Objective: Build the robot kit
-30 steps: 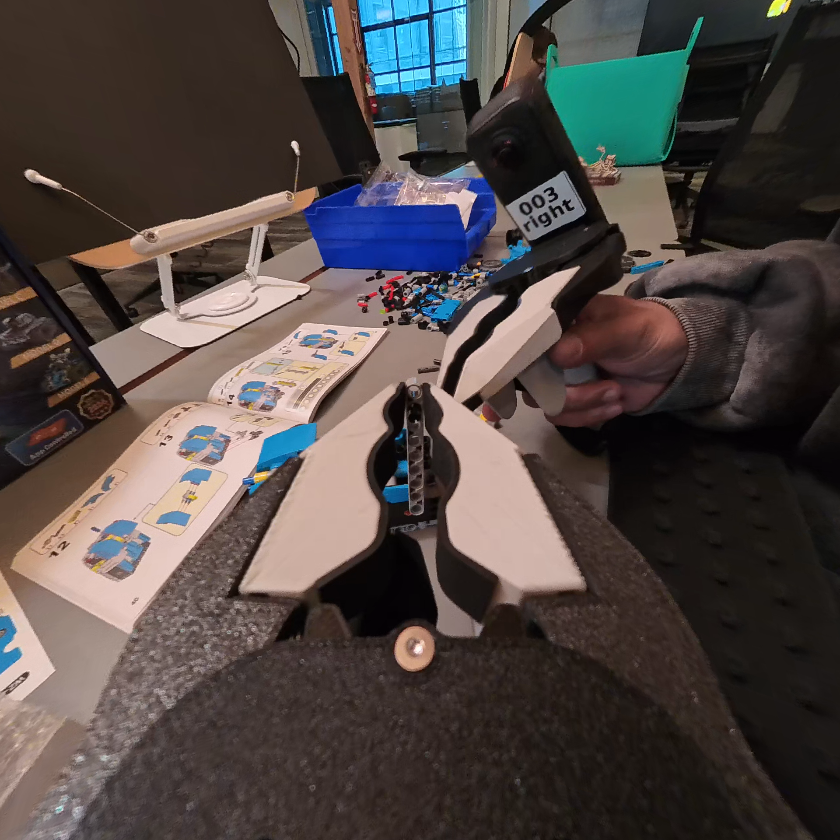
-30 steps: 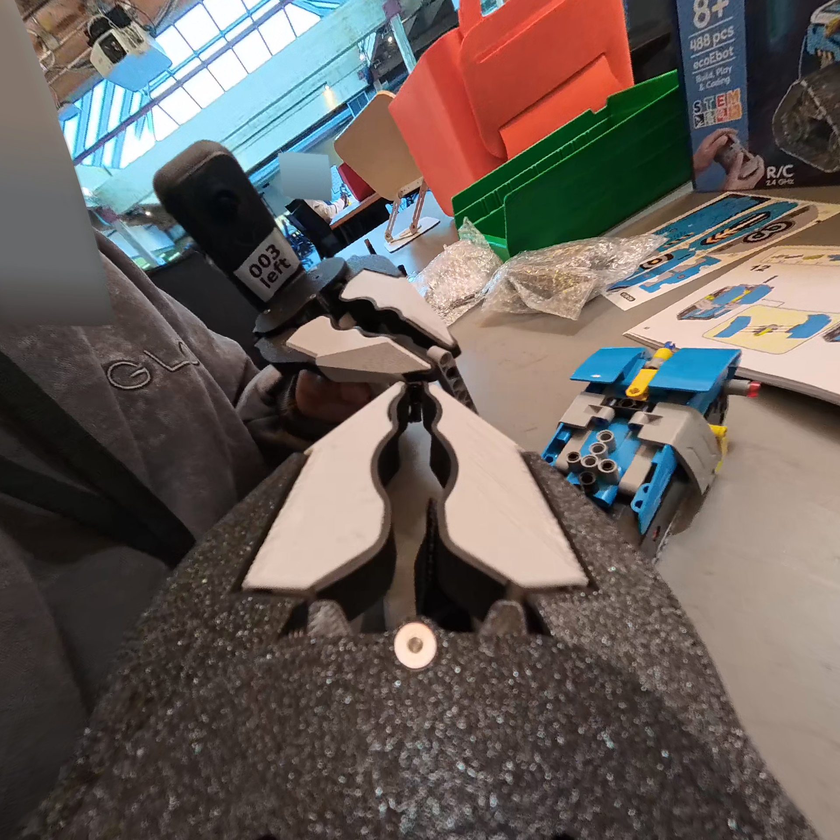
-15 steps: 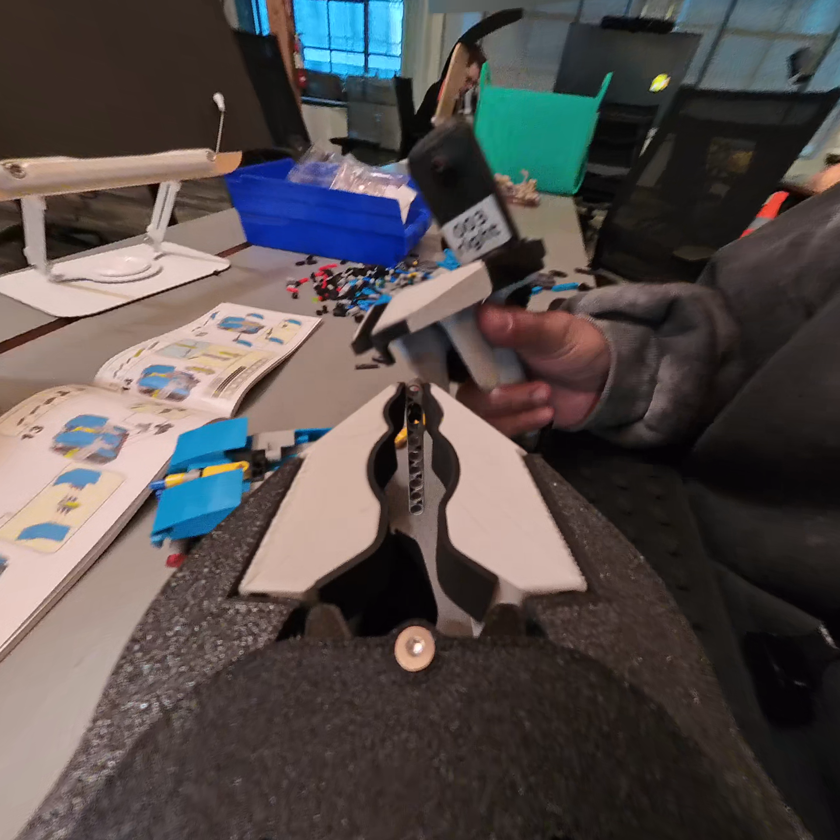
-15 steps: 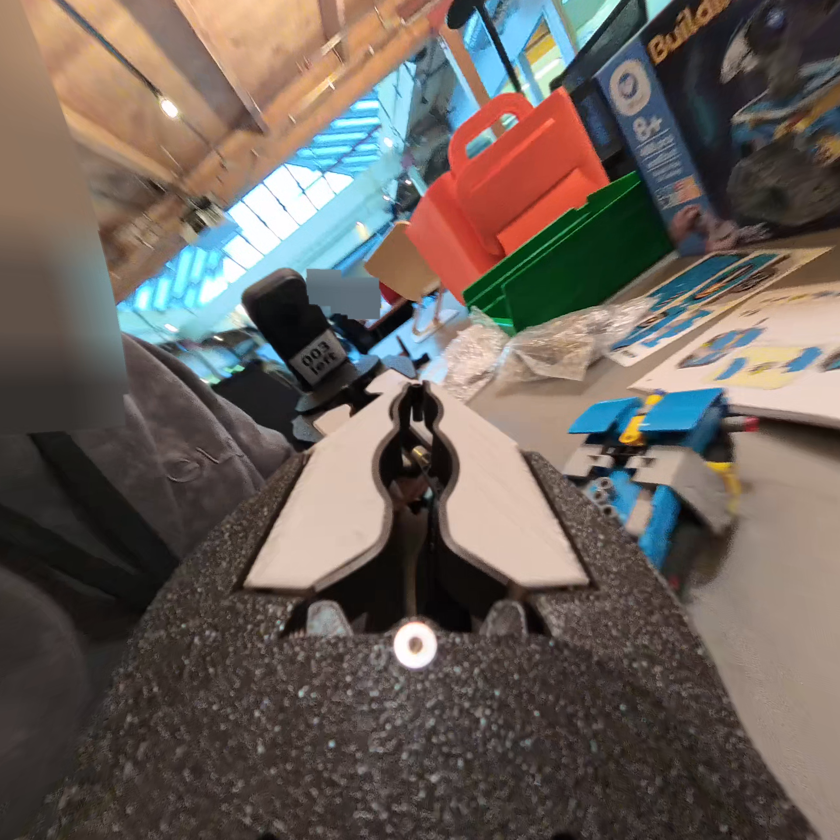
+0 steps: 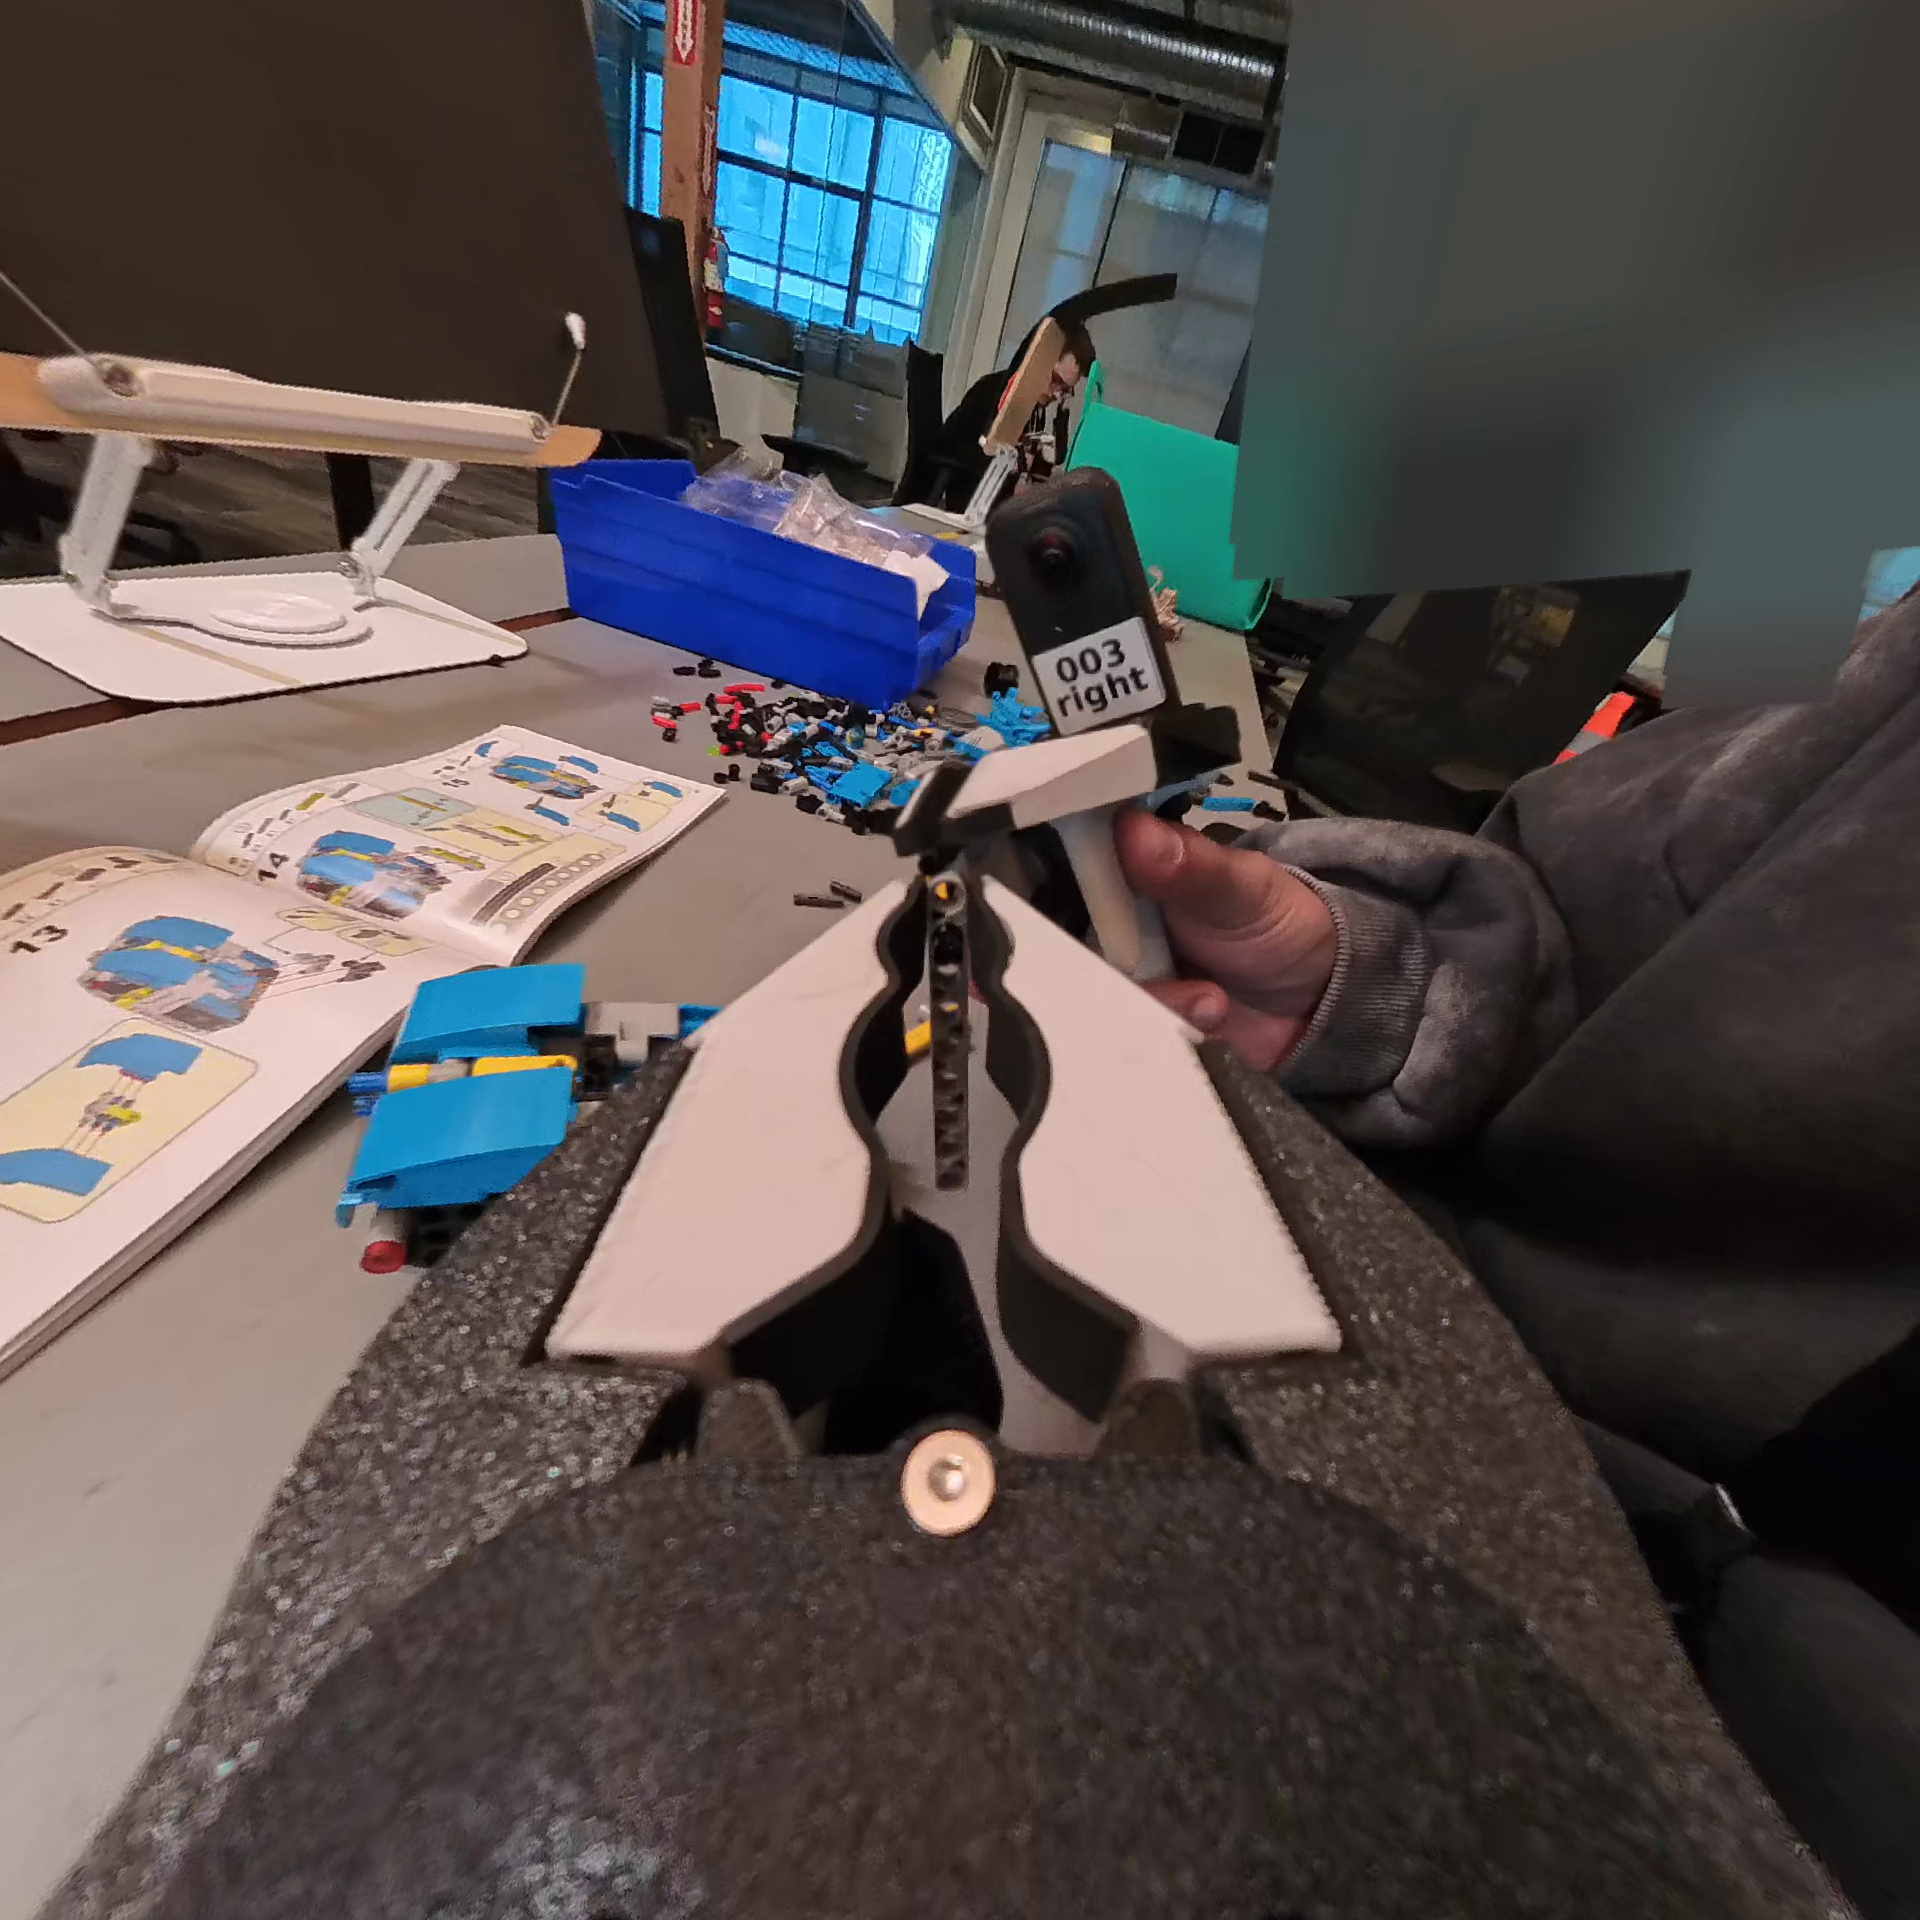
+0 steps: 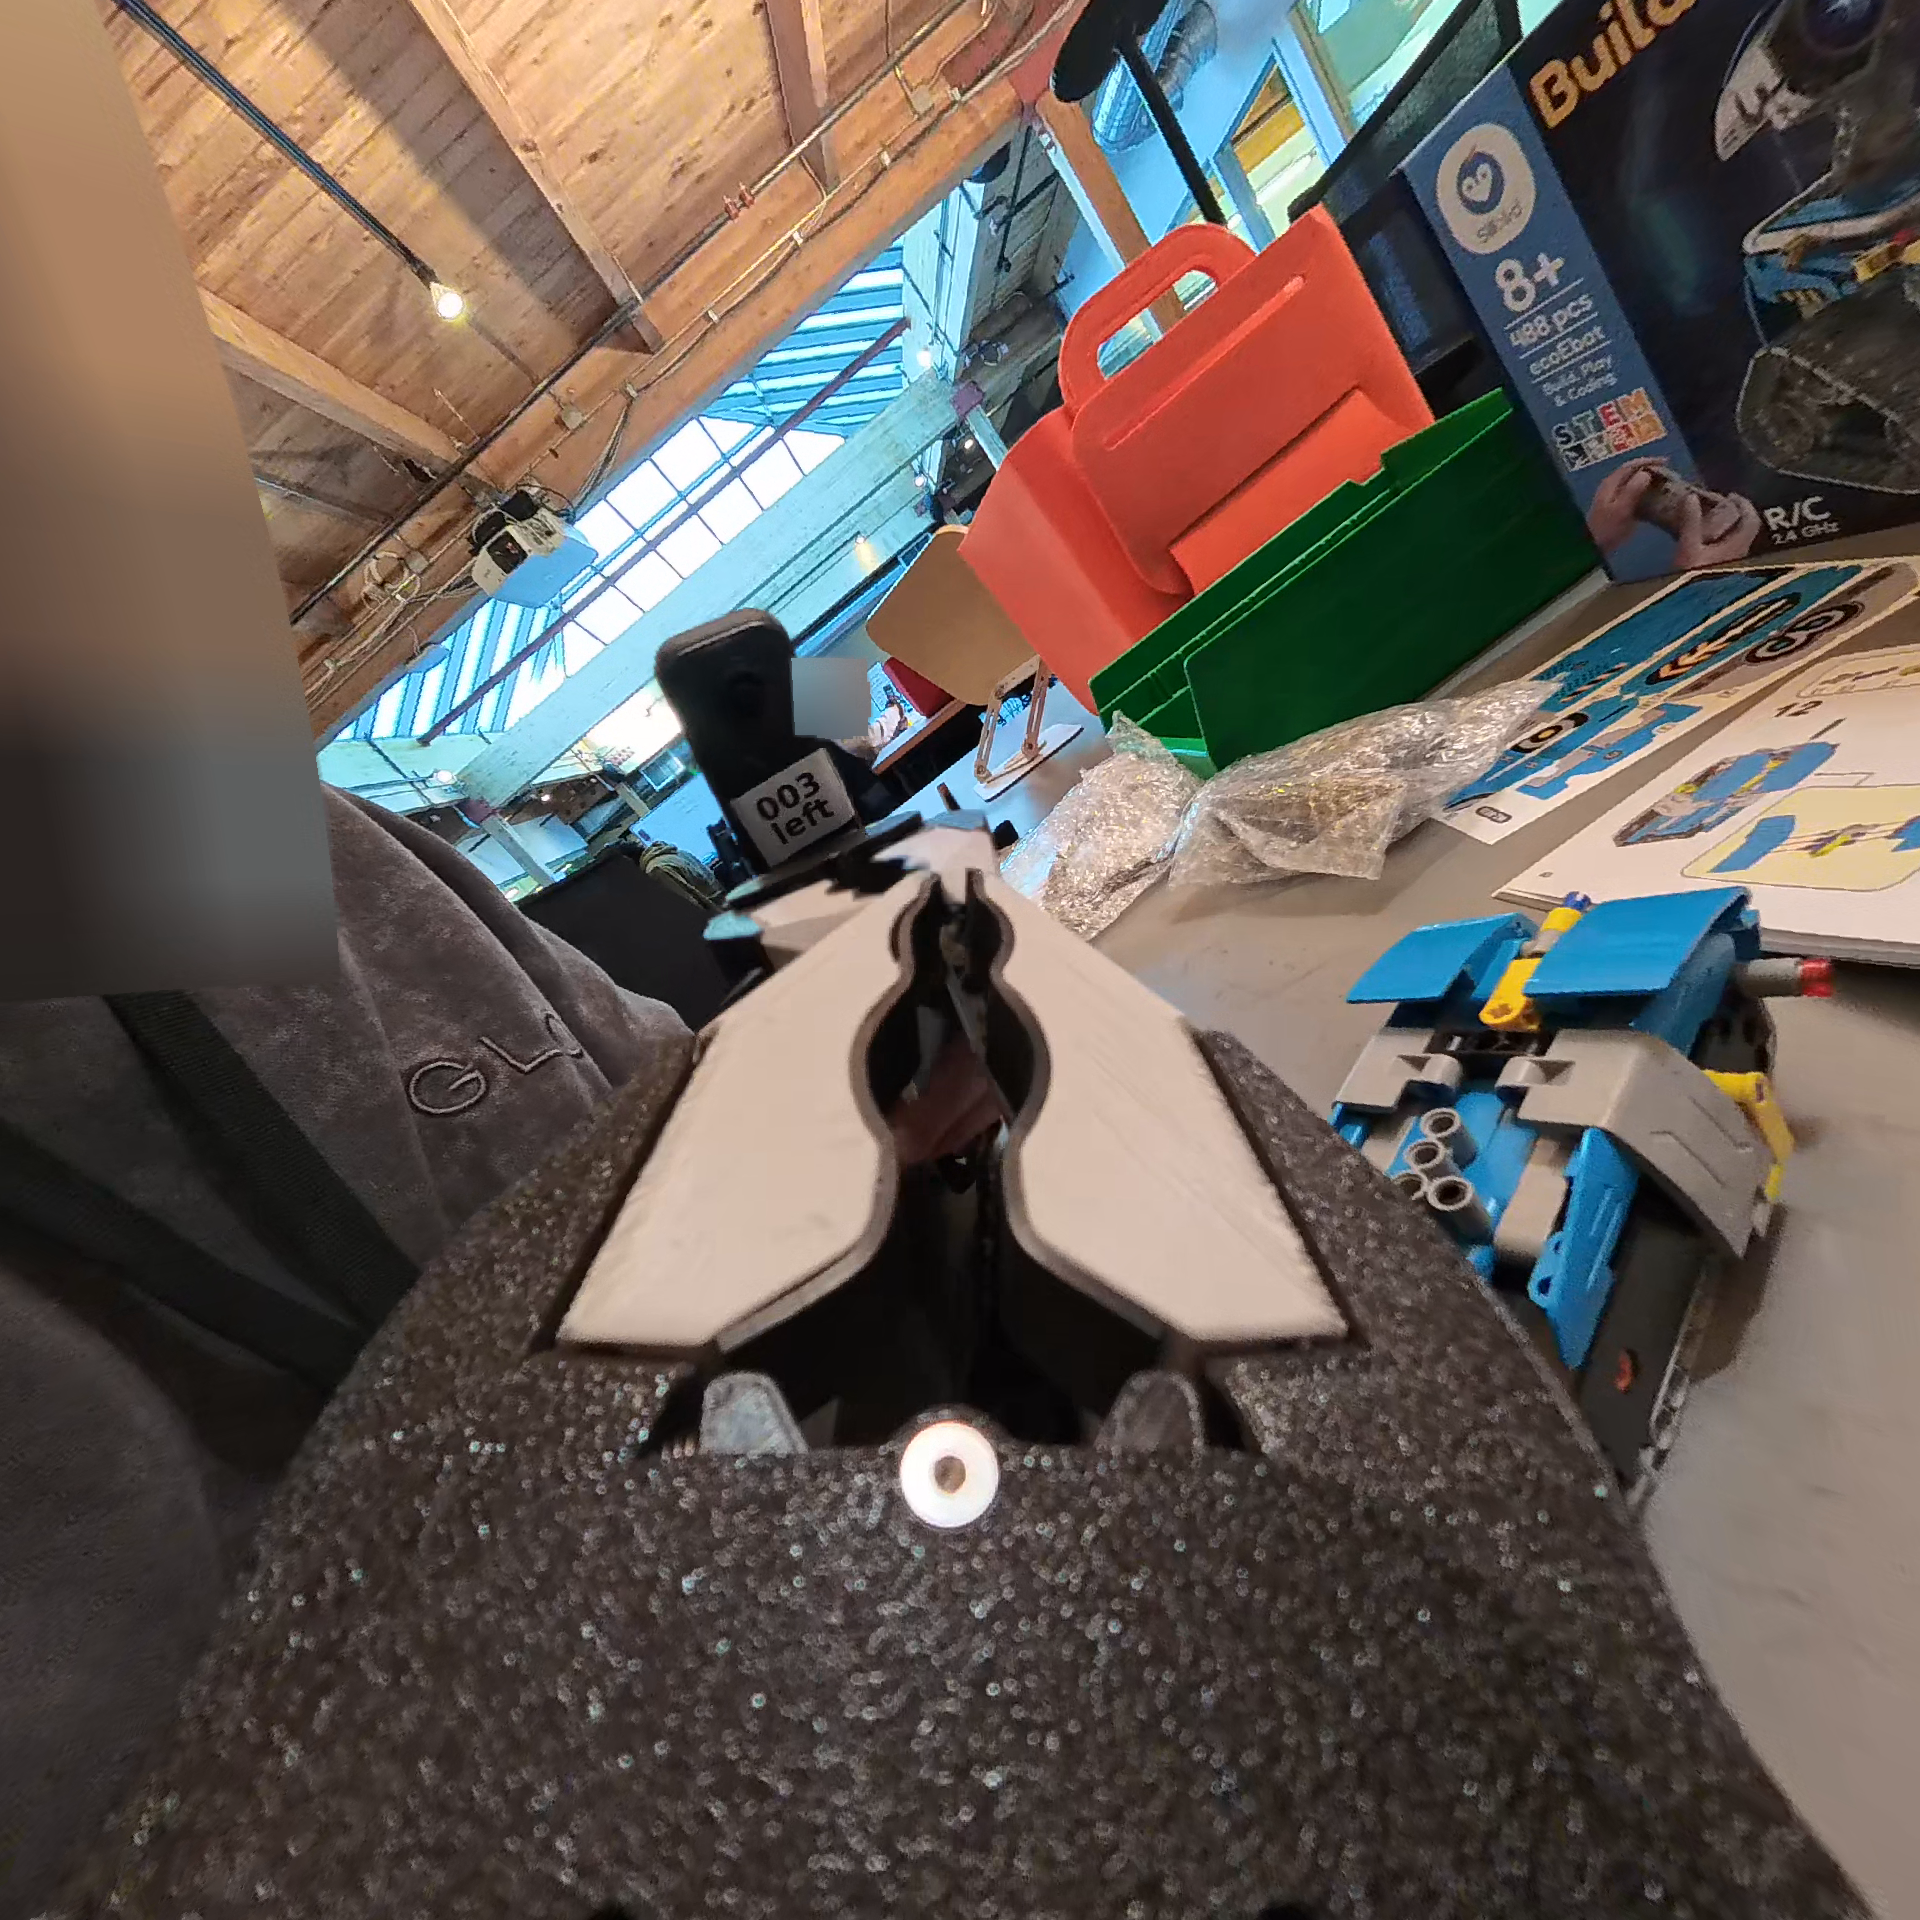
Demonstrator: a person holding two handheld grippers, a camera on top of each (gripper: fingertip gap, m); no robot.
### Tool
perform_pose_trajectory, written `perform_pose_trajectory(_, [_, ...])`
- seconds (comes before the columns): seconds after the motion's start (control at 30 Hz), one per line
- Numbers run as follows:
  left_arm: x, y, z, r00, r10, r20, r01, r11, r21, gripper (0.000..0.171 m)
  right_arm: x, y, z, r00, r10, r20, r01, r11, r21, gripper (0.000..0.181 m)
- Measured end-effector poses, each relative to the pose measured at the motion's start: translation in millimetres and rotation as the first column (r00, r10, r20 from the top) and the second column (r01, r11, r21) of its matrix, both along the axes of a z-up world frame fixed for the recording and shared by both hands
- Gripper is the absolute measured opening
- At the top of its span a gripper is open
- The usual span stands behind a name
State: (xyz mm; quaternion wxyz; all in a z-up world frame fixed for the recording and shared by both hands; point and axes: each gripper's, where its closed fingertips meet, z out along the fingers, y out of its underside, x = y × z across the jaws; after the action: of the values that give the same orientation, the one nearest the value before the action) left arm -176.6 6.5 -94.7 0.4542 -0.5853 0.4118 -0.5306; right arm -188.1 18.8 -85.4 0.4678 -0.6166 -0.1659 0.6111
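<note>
Your left gripper (image 5: 948, 904) clamps a slim dark-grey perforated plastic beam (image 5: 948, 1049); your right gripper (image 6: 954, 904), fingers pinched nearly together, meets that beam's far tip.

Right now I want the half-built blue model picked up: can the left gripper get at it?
Probably not yet: the left gripper is shut on a dark beam. The blue model lies close beside it, unobstructed.
</note>
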Motion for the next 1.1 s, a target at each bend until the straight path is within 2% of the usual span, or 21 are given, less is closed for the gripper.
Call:
perform_pose_trajectory(0.27, [-1.9, 0.4, -0.7, 0.999, -0.037, 0.033, 0.04, 0.995, -0.089, 0.007, -0.8, 0.8, -2.6, 1.0, 0.0, 0.013, 0.0, 1.0, -0.015, 0.004])
perform_pose_trajectory(0.47, [-2.2, -1.4, 0.1, 0.998, -0.051, 0.041, 0.055, 0.994, -0.095, 0.007, 1.3, 0.5, -0.6, 1.0, 0.017, -0.014, -0.018, 0.999, -0.041, 0.004])
perform_pose_trajectory(0.57, [-6.0, 2.3, -1.8, 0.999, -0.027, 0.029, 0.029, 0.996, -0.084, 0.007, 13.4, 0.8, -4.2, 0.993, -0.012, 0.115, 0.011, 1.0, 0.012, 0.003])
perform_pose_trajectory(0.67, [-8.3, 3.3, -2.3, 0.999, -0.023, 0.029, 0.025, 0.996, -0.084, 0.007, 27.9, -9.4, -19.4, 0.916, -0.027, 0.4, -0.025, 0.992, 0.122, 0.003])
perform_pose_trajectory(0.73, [-8.5, -0.2, 7.6, 0.992, -0.066, 0.105, 0.079, 0.989, -0.129, 0.007, 28.6, -17.2, -0.8, 0.931, -0.046, 0.361, -0.03, 0.979, 0.202, 0.003])
perform_pose_trajectory(0.8, [-14.0, -1.1, 25.4, 0.957, -0.124, 0.262, 0.189, 0.953, -0.238, 0.007, 22.1, -19.9, 14.7, 0.956, -0.072, 0.285, -0.008, 0.963, 0.27, 0.003])
perform_pose_trajectory(0.87, [-24.4, -1.9, 42.8, 0.88, -0.179, 0.44, 0.347, 0.875, -0.338, 0.006, 11.4, -22.1, 25.3, 0.972, -0.089, 0.216, 0.011, 0.941, 0.339, 0.003])
perform_pose_trajectory(0.93, [-33.2, -1.9, 51.9, 0.807, -0.203, 0.555, 0.464, 0.798, -0.383, 0.006, -0.9, -22.8, 31.9, 0.977, -0.104, 0.184, 0.025, 0.923, 0.385, 0.003])
perform_pose_trajectory(1.0, [-37.2, -2.2, 54.9, 0.771, -0.211, 0.601, 0.516, 0.76, -0.395, 0.006, -11.0, -24.2, 39.0, 0.975, -0.127, 0.183, 0.034, 0.897, 0.442, 0.003])
perform_pose_trajectory(1.1, [-34.8, -6.8, 53.3, 0.765, -0.238, 0.598, 0.544, 0.737, -0.402, 0.007, -22.5, -22.2, 50.2, 0.979, -0.119, 0.166, 0.028, 0.882, 0.47, 0.002])
